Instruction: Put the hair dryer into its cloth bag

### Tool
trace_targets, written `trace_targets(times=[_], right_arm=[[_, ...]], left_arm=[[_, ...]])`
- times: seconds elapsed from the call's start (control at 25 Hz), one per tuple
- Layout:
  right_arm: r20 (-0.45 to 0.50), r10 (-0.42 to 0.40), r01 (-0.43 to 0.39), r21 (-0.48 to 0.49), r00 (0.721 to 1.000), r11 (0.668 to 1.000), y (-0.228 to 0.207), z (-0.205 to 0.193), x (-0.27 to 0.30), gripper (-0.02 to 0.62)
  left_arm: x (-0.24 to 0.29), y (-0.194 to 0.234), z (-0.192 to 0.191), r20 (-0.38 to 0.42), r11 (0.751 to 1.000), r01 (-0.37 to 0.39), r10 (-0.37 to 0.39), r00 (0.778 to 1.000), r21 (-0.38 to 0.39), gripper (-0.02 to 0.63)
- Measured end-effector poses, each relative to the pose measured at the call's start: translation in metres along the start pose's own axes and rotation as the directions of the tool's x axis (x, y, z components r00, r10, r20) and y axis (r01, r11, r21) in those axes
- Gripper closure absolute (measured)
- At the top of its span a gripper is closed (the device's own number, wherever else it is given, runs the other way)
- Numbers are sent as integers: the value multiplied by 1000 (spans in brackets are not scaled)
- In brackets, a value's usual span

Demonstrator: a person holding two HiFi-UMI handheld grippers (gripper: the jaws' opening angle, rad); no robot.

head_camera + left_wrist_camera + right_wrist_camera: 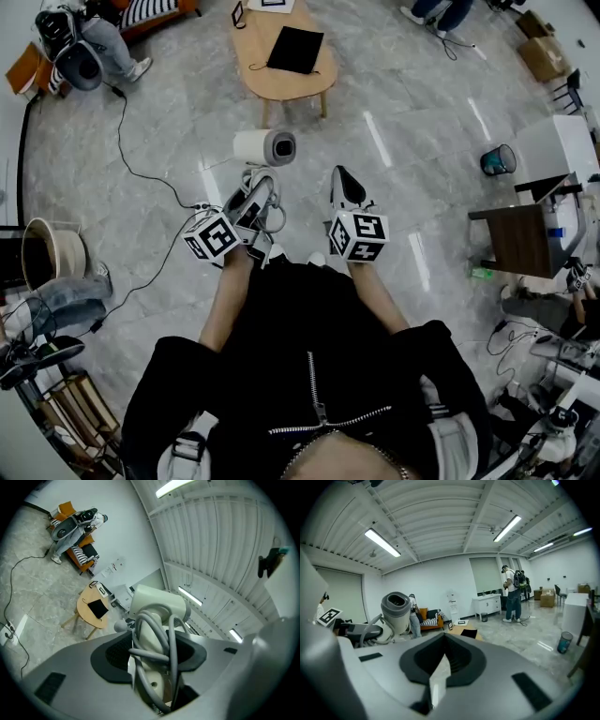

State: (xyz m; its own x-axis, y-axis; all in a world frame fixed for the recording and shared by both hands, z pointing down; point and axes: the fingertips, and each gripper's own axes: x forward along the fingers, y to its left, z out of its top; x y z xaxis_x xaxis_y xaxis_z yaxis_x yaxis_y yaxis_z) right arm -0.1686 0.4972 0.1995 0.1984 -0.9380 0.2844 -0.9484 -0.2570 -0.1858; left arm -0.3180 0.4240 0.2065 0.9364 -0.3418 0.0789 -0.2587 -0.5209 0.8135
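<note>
Out over the grey floor (403, 112), well apart from the wooden surface (281, 86), my left claw (255, 192) pinches the hair dryer (265, 147) by its handle, barrel sticking out past the tips. In the left gripper view the pads press on the handle with the grey cord (171, 639) looped round it. My right claw (345, 183) is pressed together on nothing. The flat black thing on that surface I take for the cloth bag (295, 49), lying closed as far as I can tell. My worry is the grip: the pads bear partly on cord, so the heavy barrel could twist or sag in the claw as I carry it. A loose loop could also catch on the bag's mouth. With the right claw not spread, nothing is ready to hold that mouth wide, and the dryer might simply push the bag along.
</note>
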Motion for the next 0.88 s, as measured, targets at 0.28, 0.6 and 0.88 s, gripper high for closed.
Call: trace_targets(times=[0.28,0.6,0.88], right_arm=[[-9,11,-11,-12,1000,1000,4,-3,1,584],[-18,3,-3,1,1000,1000,7,-1,24,584],[-17,-18,18,9,1000,1000,26,-5,33,584]], left_arm=[[5,-1,-4,-24,1000,11,-11,1000,-6,373],[19,11,15,-35,1000,17,-17,999,1,373],[8,27,24,-61,1000,18,-18,998,4,373]])
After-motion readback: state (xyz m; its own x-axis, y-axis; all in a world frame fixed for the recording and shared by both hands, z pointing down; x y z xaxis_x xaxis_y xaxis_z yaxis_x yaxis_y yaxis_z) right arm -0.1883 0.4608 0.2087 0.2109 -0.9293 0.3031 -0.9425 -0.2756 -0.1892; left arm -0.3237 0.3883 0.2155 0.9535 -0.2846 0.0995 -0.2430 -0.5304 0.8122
